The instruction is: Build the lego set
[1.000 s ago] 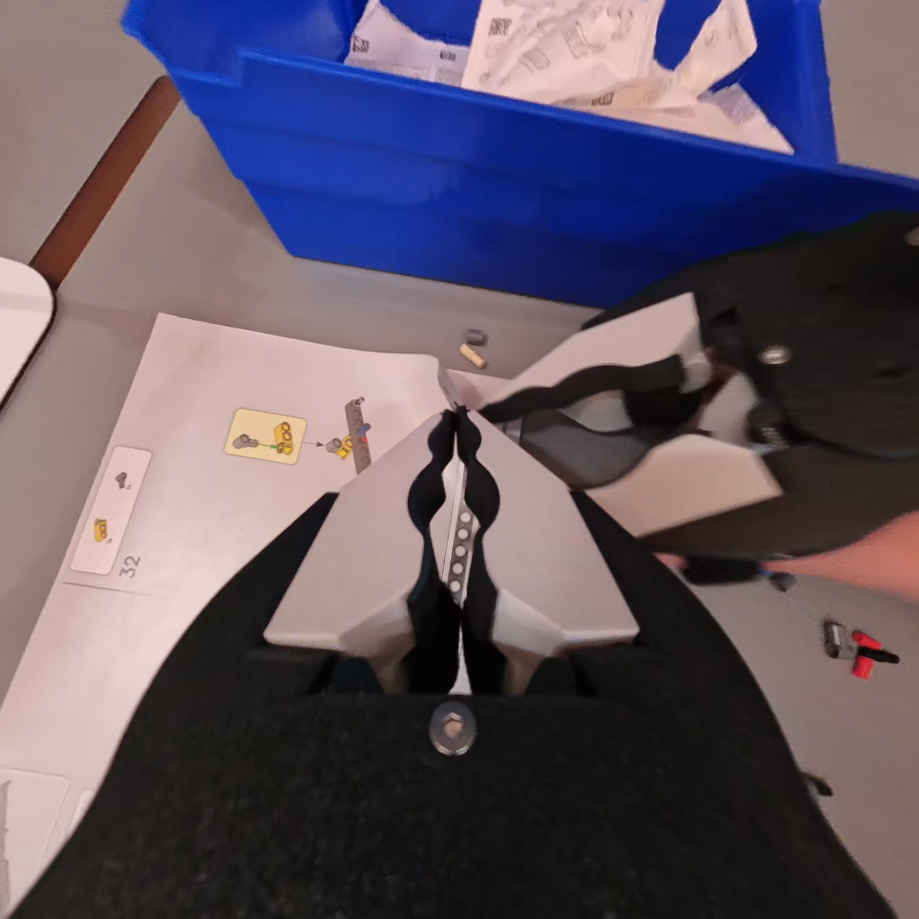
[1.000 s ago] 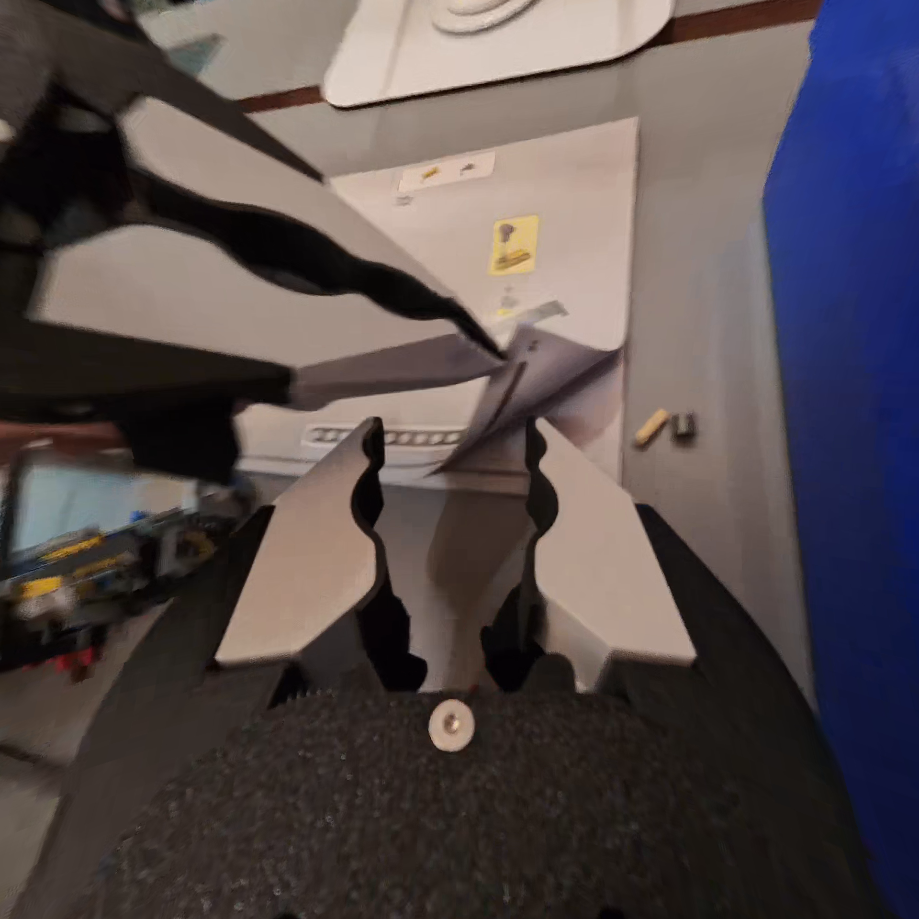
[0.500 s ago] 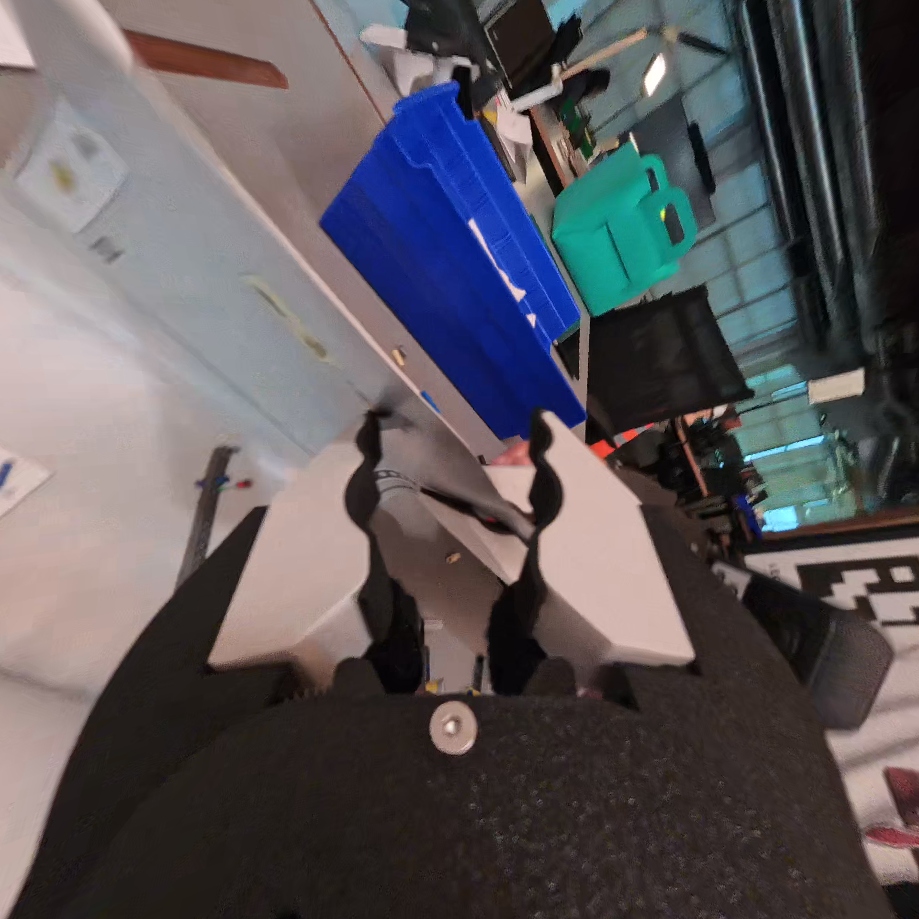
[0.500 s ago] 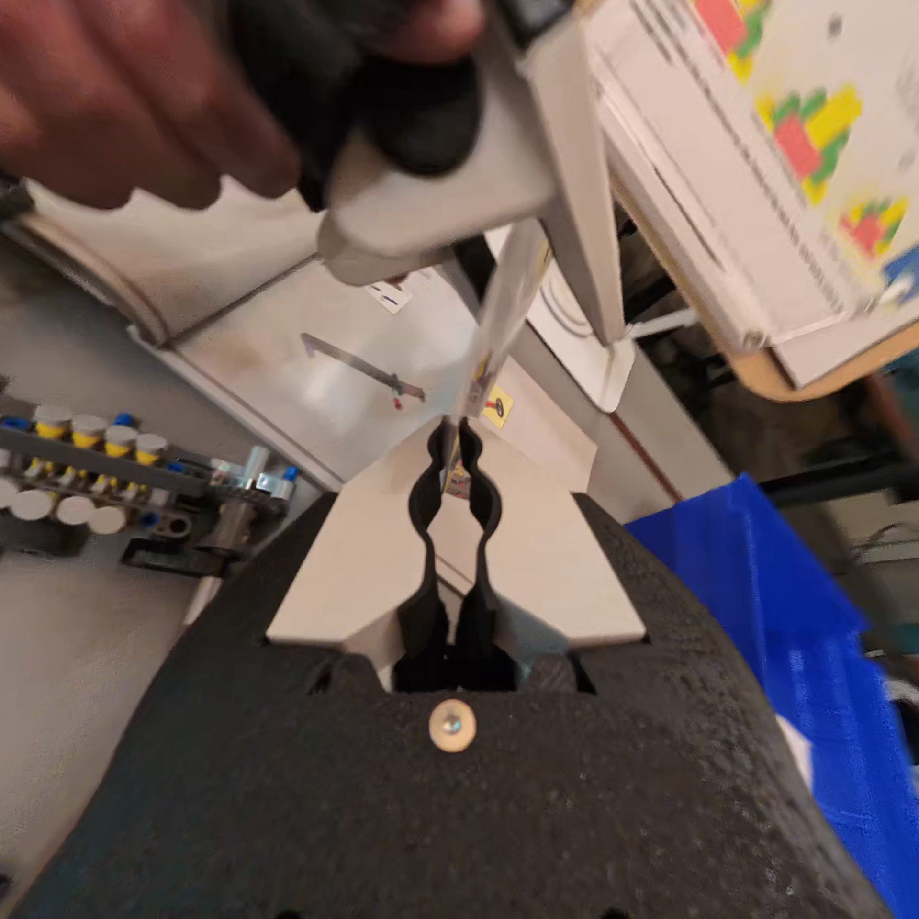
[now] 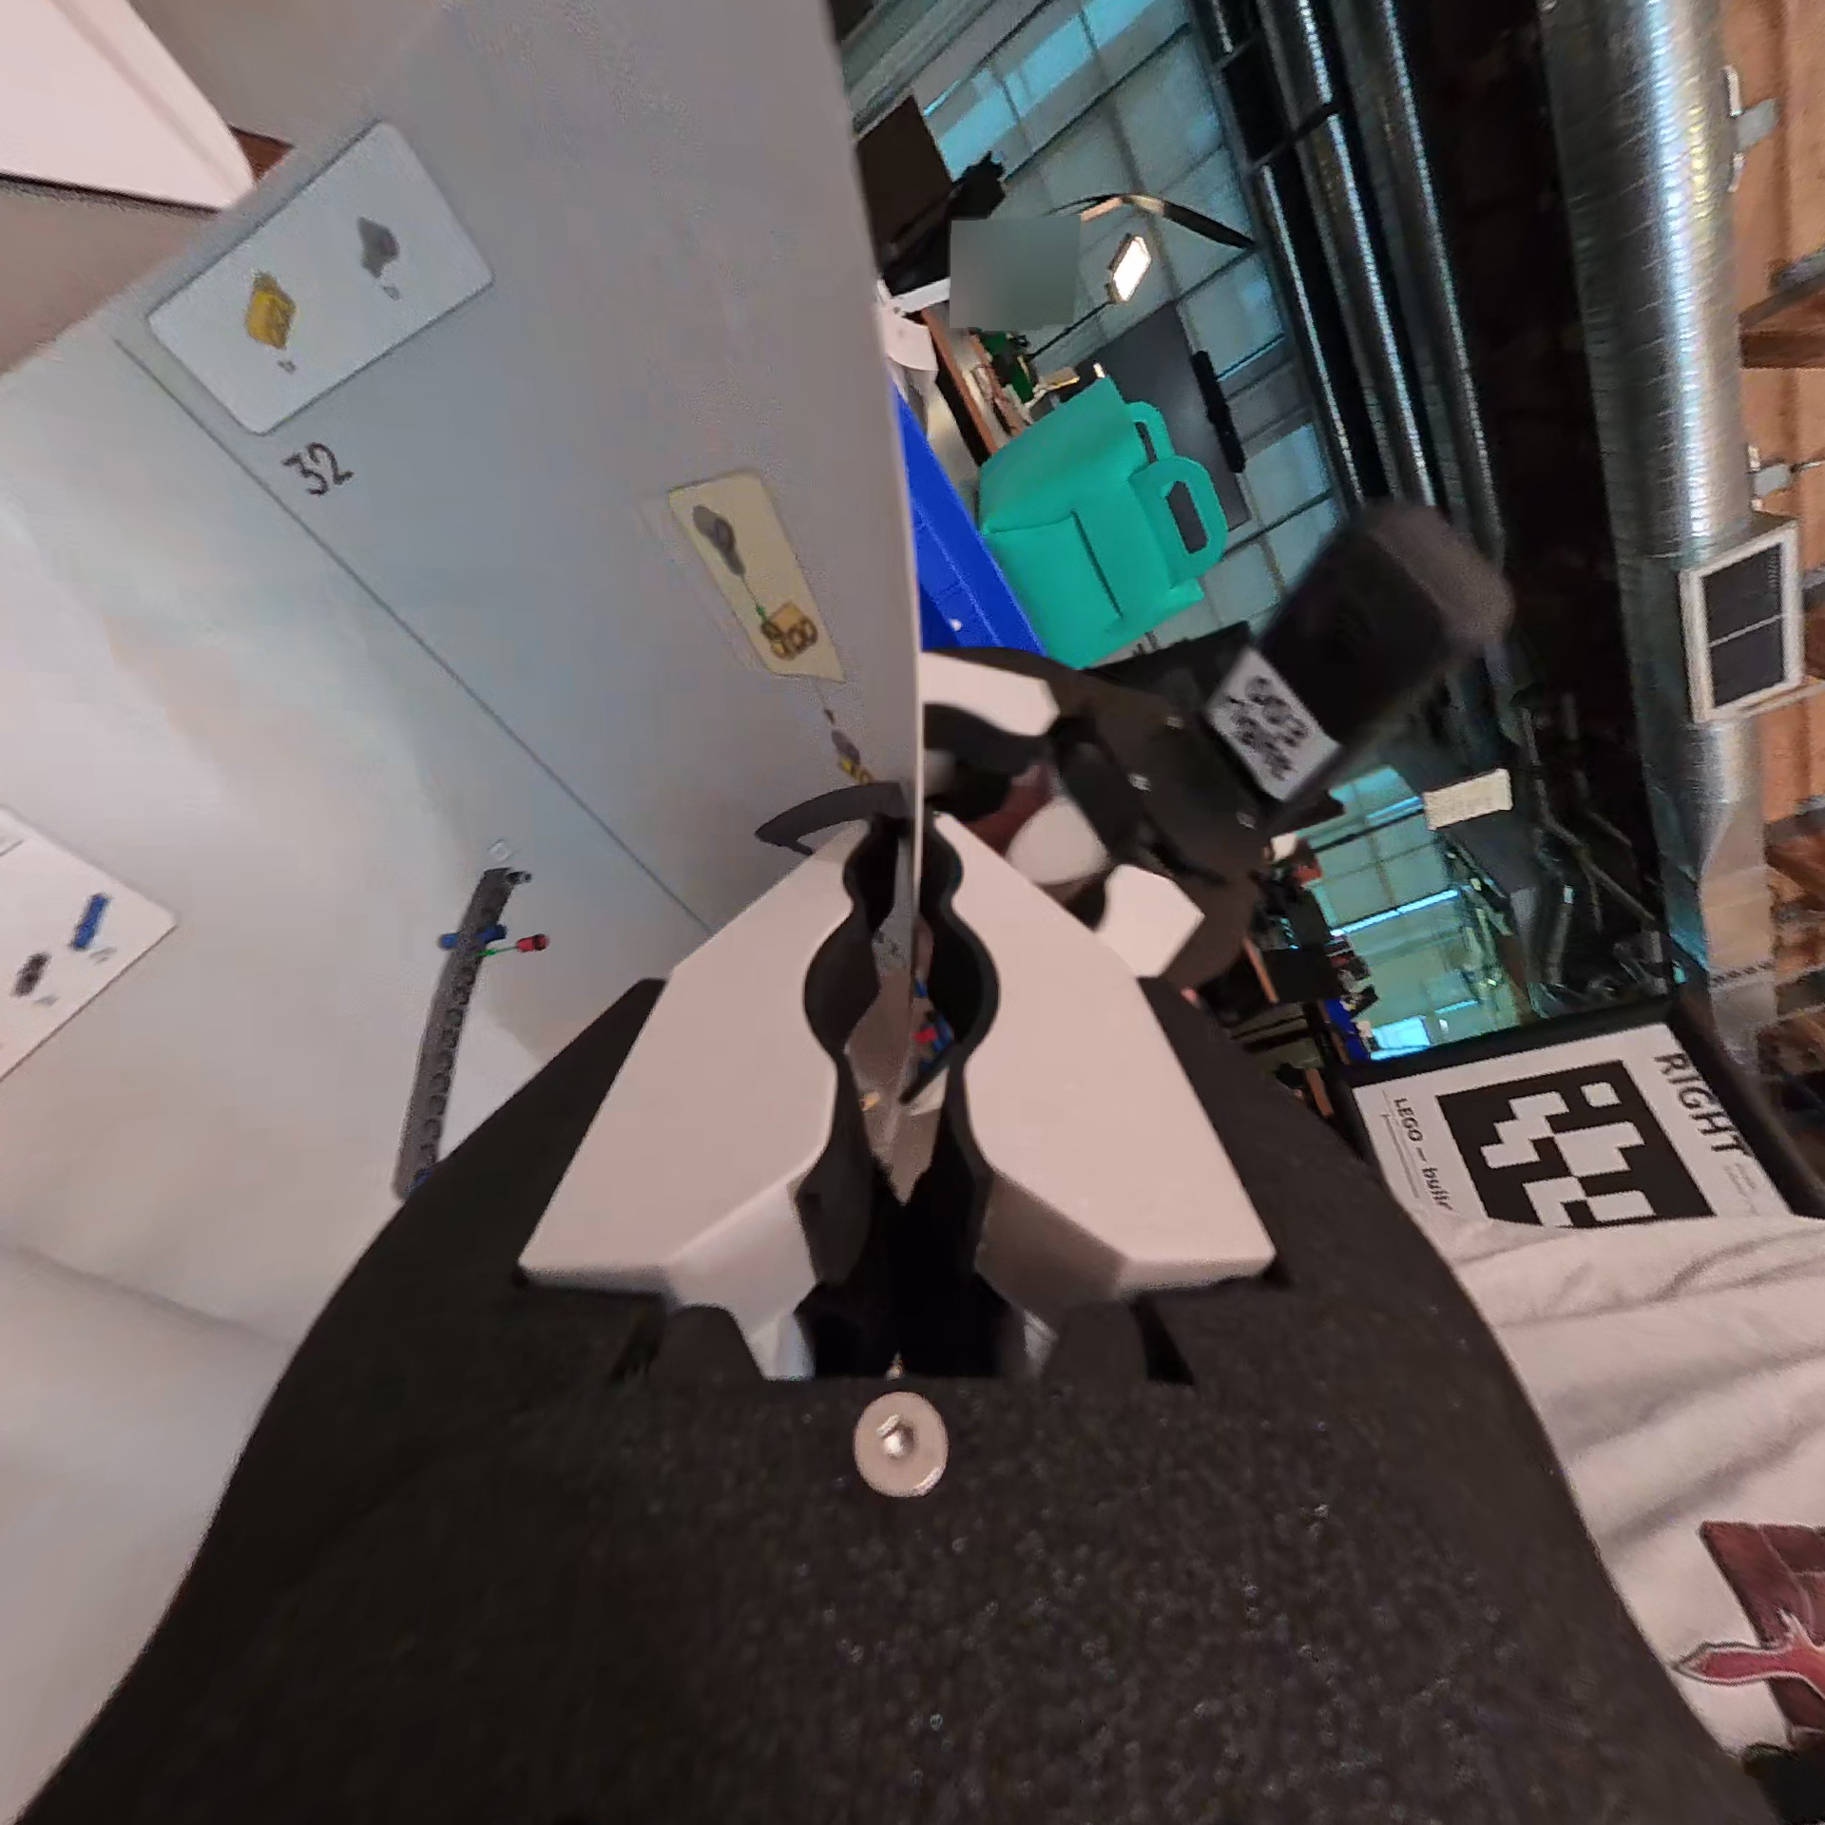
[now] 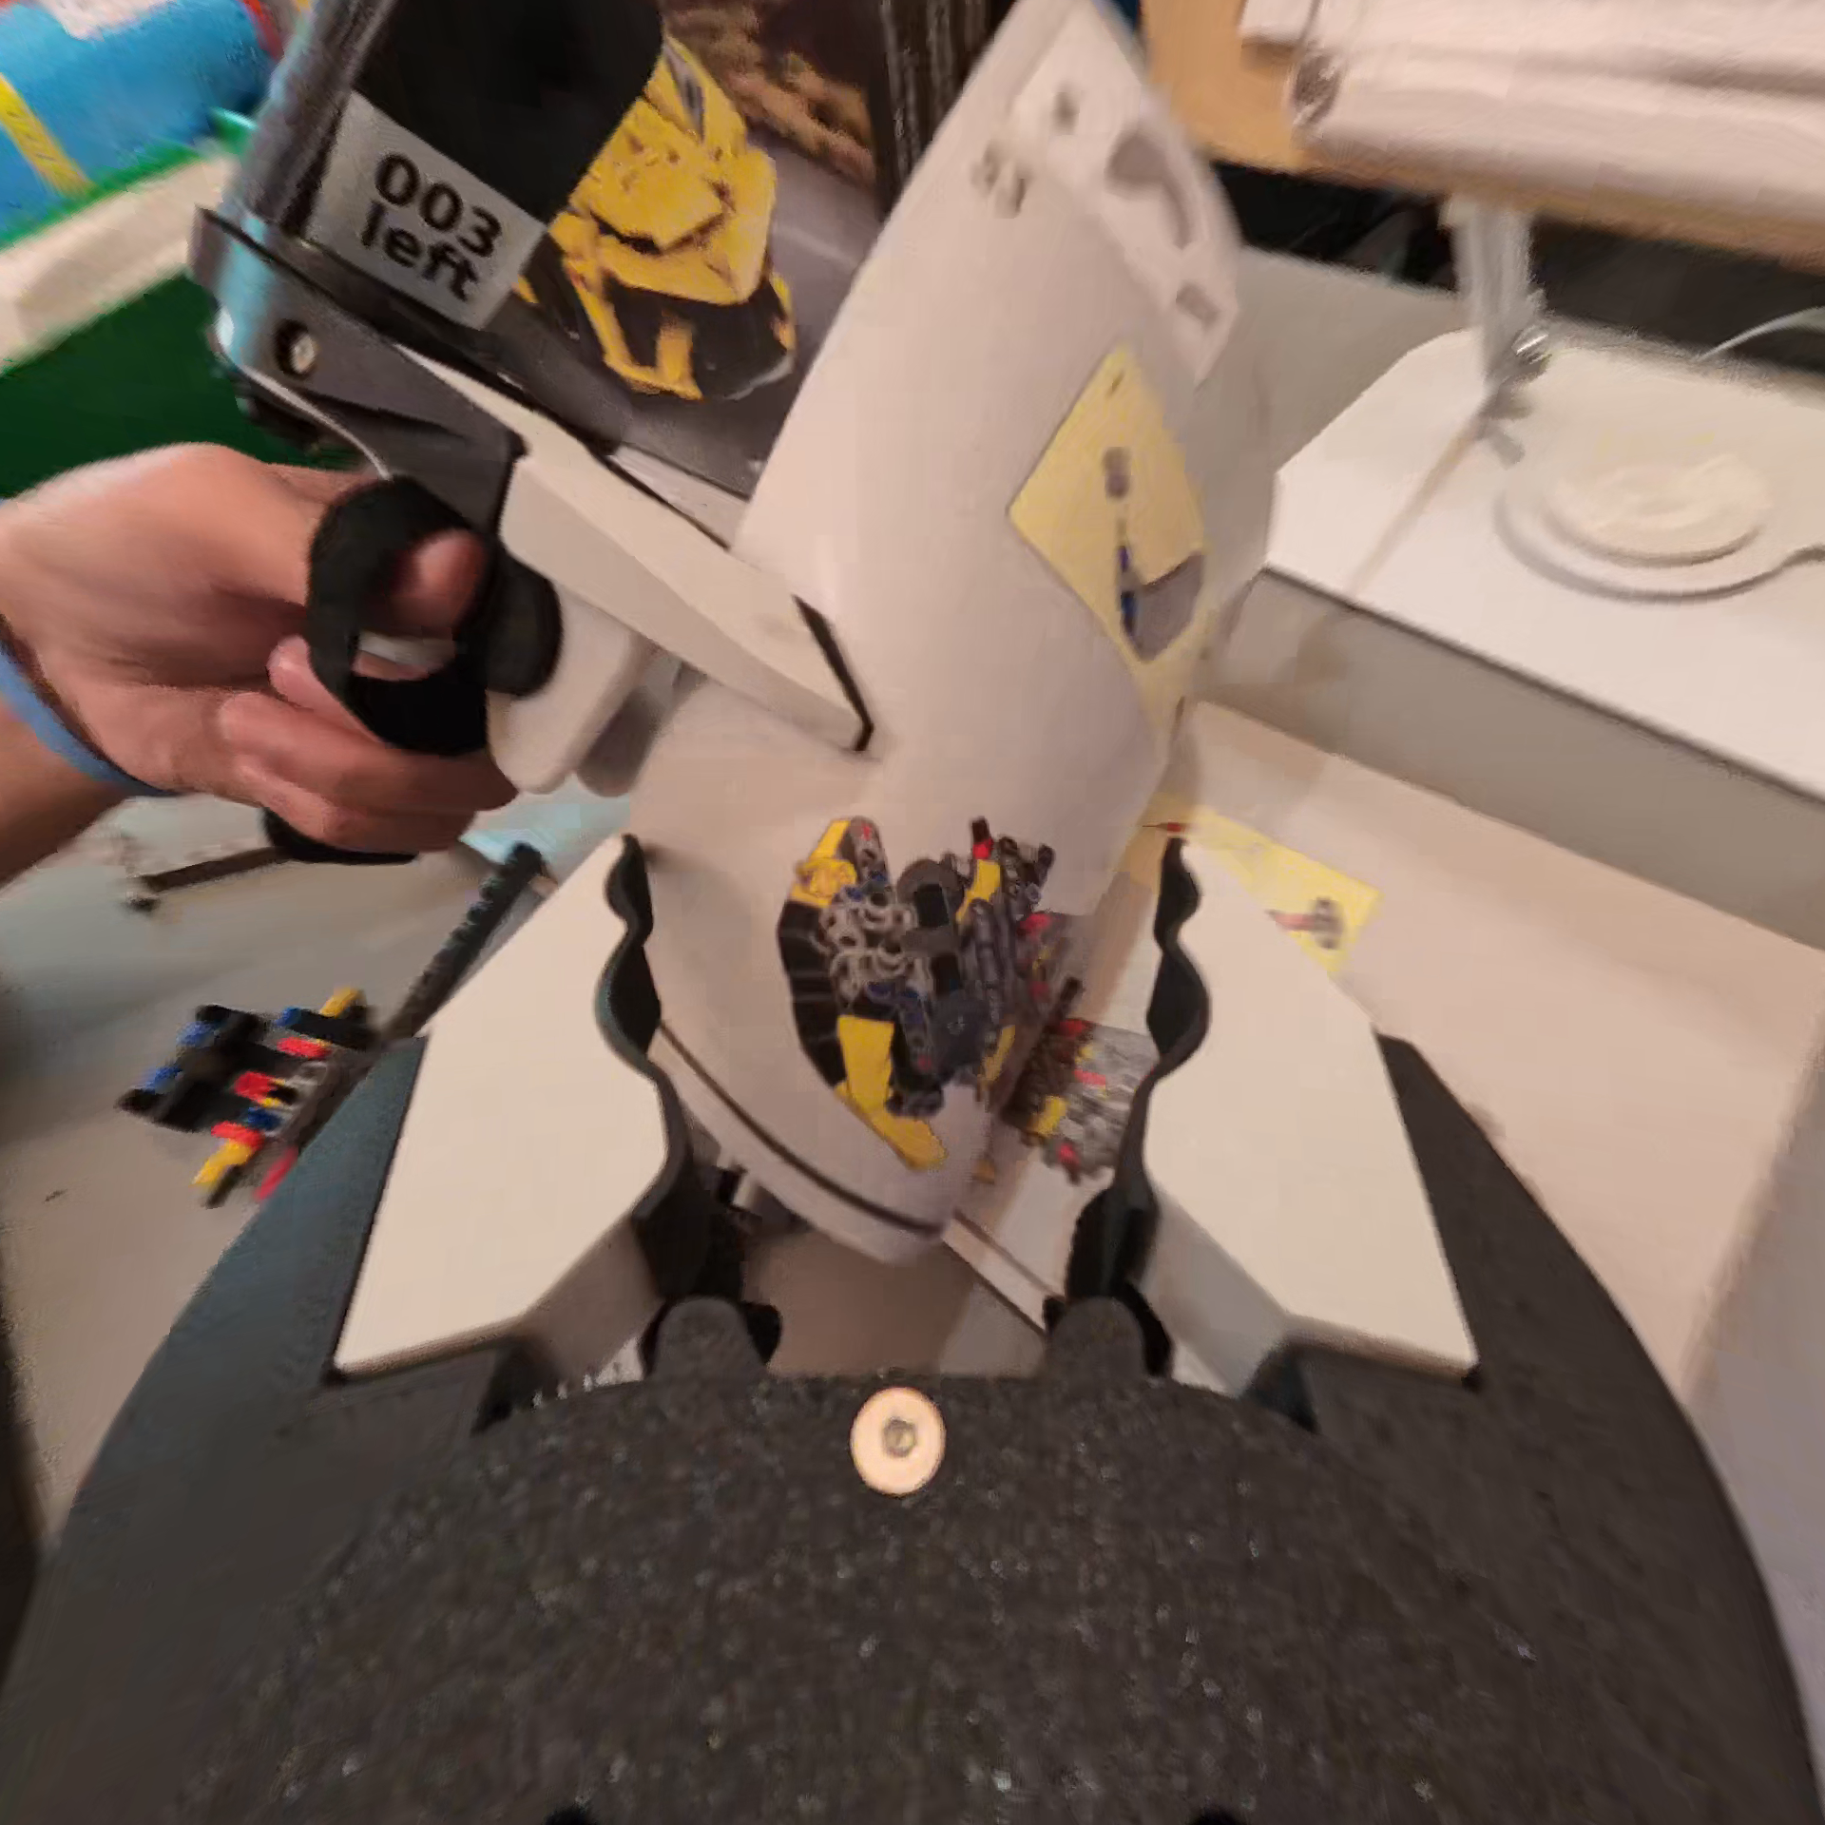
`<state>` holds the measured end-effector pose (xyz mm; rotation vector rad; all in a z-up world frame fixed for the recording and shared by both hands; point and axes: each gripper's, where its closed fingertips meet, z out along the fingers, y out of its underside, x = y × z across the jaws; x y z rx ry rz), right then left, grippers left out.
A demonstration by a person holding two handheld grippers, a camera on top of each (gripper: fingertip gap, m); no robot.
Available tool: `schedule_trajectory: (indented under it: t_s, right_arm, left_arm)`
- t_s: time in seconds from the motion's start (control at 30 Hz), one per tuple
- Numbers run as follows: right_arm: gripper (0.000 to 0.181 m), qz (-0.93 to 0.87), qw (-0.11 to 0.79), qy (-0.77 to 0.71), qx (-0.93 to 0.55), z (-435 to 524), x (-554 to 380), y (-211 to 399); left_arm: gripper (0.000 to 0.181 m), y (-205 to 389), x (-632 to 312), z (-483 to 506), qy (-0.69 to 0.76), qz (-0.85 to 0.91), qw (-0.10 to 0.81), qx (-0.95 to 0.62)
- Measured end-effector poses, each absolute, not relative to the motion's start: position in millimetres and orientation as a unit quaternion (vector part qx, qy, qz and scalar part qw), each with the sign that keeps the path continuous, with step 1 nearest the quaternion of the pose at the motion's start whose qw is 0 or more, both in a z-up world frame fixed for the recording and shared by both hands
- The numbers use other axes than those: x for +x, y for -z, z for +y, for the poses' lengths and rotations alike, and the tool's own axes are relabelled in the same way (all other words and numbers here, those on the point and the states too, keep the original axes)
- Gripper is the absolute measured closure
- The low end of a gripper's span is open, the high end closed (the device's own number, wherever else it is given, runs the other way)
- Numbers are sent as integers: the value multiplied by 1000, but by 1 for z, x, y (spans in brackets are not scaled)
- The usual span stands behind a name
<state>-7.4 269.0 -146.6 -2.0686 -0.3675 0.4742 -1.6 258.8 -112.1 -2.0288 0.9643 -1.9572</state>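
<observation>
One lifted instruction-booklet page (image 5: 553,415) stands pinched in your left gripper (image 5: 904,849); your right gripper (image 6: 894,879) gapes wide, that page curling between its fingers (image 6: 514,1116)

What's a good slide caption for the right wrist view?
Left gripper lifts an instruction booklet page above the open right gripper.

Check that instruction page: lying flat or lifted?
Lifted: the page stands curved on edge, pinched in the left claw; the right claw is open.

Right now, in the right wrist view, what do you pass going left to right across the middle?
Person's hand → left gripper → lifted instruction page → white tray.
</observation>
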Motion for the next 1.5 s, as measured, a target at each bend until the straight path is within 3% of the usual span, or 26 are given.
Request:
schedule_trajectory:
  t_s: [0.17,0.57,0.97,1.07,1.27,1.5]
  right_arm:
    - [112,-103,484,-275,-824,280,-6,154]
    - [111,-67,494,-356,-791,276,4,145]
    - [115,-64,502,-330,-797,273,17,145]
    - [114,-66,521,-274,-806,266,33,135]
    - [115,-76,550,-16,-831,247,79,103]
    - [138,-188,461,-131,-857,256,-8,146]
  left_arm:
    - [165,103,4,252,681,322,63,-655]
    - [170,107,-3,249,679,368,77,-630]
    - [181,123,-23,268,649,358,91,-665]
    - [181,134,-45,279,606,362,106,-701]
    - [181,137,-129,313,545,328,138,-759]
    - [181,141,-226,338,509,278,158,-799]
